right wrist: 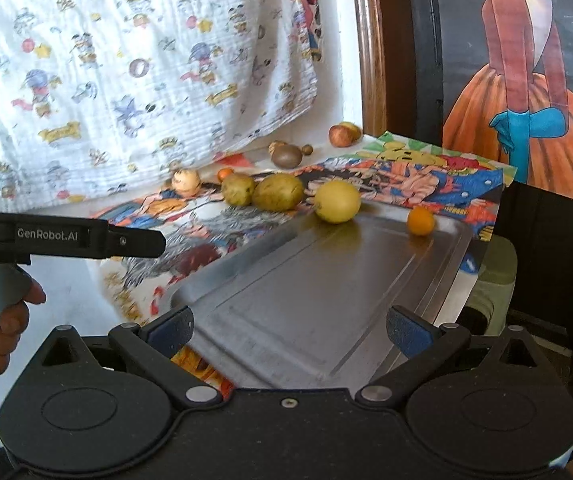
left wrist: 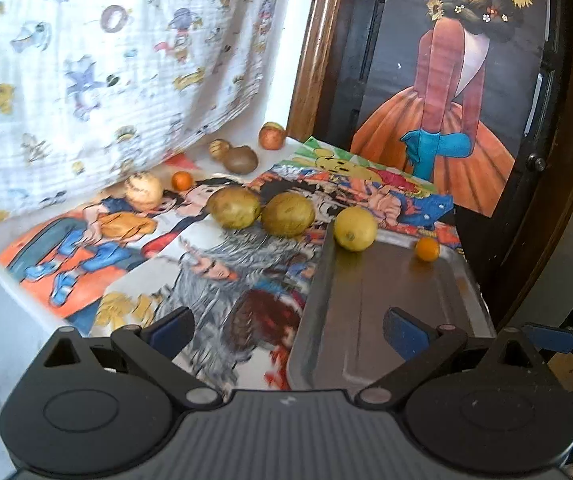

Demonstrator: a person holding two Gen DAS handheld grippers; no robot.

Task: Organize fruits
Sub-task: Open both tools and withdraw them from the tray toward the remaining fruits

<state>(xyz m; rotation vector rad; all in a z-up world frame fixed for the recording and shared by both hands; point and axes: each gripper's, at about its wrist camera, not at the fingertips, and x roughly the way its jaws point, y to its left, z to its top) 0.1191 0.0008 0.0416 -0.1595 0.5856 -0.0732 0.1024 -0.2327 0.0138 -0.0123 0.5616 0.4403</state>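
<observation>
A metal tray (left wrist: 370,312) (right wrist: 318,304) lies on colourful posters. At its far end rest a yellow lemon (left wrist: 355,228) (right wrist: 337,201) and a small orange fruit (left wrist: 427,249) (right wrist: 420,221). Two yellow-green fruits (left wrist: 233,207) (left wrist: 288,214) sit side by side just left of the tray, also seen in the right wrist view (right wrist: 238,189) (right wrist: 278,191). Farther back lie a pale round fruit (left wrist: 143,191) (right wrist: 186,181), a tiny orange (left wrist: 182,180), a brown kiwi (left wrist: 240,159) (right wrist: 285,156) and a reddish apple (left wrist: 272,136) (right wrist: 340,135). My left gripper (left wrist: 288,330) and right gripper (right wrist: 289,326) both stand open over the tray's near end, holding nothing.
A patterned white cloth (left wrist: 106,60) hangs behind the fruits. A wooden frame (left wrist: 310,52) and a dark painted panel (left wrist: 446,80) stand at the back right. In the right wrist view a hand (right wrist: 2,316) holds the left gripper's handle at the left edge.
</observation>
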